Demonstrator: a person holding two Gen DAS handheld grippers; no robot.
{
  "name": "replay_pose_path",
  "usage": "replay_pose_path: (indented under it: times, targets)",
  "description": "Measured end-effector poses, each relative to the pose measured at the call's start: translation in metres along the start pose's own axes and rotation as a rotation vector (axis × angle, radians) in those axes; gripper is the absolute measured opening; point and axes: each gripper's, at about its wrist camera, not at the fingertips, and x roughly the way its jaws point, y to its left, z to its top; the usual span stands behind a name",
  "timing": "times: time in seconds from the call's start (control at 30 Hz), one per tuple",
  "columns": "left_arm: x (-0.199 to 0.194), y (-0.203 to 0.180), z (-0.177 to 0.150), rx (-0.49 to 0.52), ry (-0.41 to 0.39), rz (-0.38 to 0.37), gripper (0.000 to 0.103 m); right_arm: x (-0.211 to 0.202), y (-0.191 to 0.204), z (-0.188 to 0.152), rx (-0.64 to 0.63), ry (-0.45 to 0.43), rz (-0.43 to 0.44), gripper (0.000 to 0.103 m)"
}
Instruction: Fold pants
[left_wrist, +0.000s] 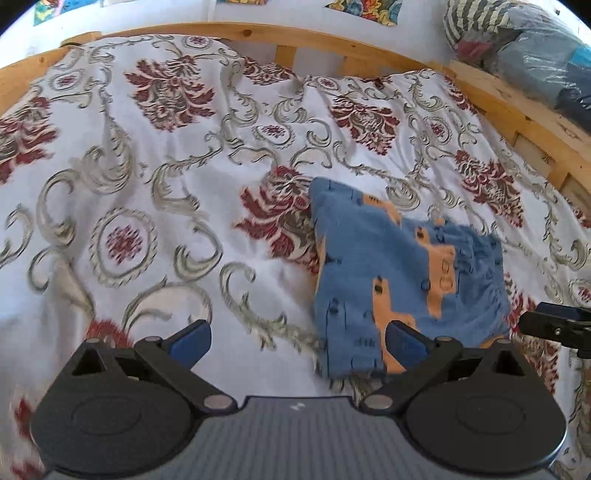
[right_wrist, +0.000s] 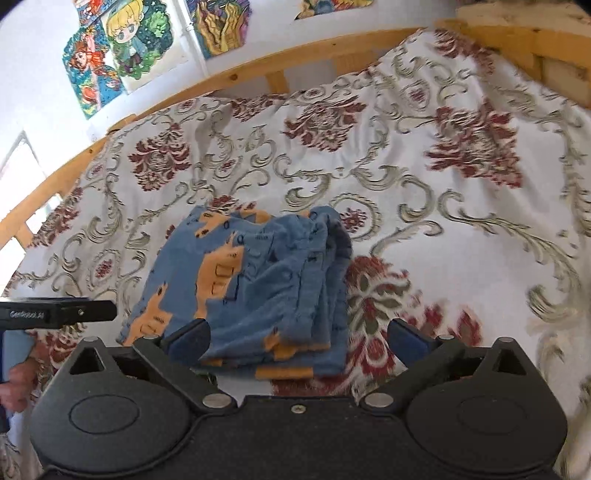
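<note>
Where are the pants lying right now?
The folded blue-and-orange pants lie on the floral bedspread, just ahead of the open right gripper; low and right of centre in the left wrist view.

Blue pants with orange print, folded into a small rumpled bundle, lying flat on the bed.

one readable mark only — "genrobot.ai" on the left gripper body — nothing else.
</note>
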Motion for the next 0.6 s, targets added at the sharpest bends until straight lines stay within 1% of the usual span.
replay_pose_path:
  times: [0.13, 0.23, 0.4, 0.5, 0.6]
  targets:
    - [0.018, 0.003, 0.020, 0.007, 0.011, -0.054, 0.102, 0.019, -0.017, 0.017, 0.005, 0.022, 0.082, 0.102]
    - [0.034, 0.000, 0.031, 0.042, 0.027, -0.080, 0.102, 0.034, -0.030, 0.028, 0.003, 0.054, 0.128, 0.102]
    - [0.056, -0.002, 0.041, 0.047, 0.074, -0.157, 0.102, 0.047, -0.048, 0.040, 0.030, 0.098, 0.237, 0.102]
    - [0.065, -0.003, 0.045, 0.050, 0.091, -0.132, 0.102, 0.051, -0.057, 0.043, 0.063, 0.115, 0.275, 0.099]
    - [0.069, -0.006, 0.047, 0.084, 0.093, -0.104, 0.102, 0.054, -0.064, 0.045, 0.086, 0.115, 0.289, 0.091]
